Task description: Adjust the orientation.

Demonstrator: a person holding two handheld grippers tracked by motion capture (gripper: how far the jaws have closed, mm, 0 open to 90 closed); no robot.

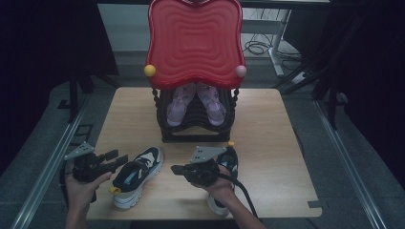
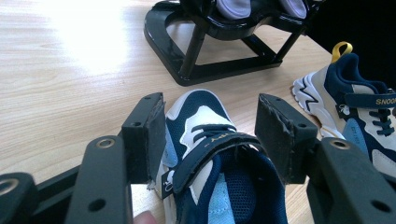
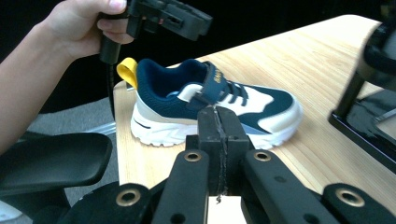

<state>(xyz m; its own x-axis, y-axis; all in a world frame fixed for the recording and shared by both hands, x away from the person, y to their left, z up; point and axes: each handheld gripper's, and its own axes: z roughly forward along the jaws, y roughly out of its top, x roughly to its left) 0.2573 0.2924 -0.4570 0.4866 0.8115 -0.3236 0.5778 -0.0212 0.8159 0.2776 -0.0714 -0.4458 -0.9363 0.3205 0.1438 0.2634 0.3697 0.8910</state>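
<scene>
A navy and white sneaker (image 1: 136, 175) is seen lying on the table (image 1: 267, 124) near its front edge, the left tongs (image 2: 210, 135) held open astride its collar, pads apart from it. Beside it, the right tongs (image 3: 218, 128) are pressed shut on nothing, above a second sneaker (image 1: 228, 164).

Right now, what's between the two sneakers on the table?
In the high view, the right gripper hangs between the left sneaker and the right sneaker, above bare table.
</scene>
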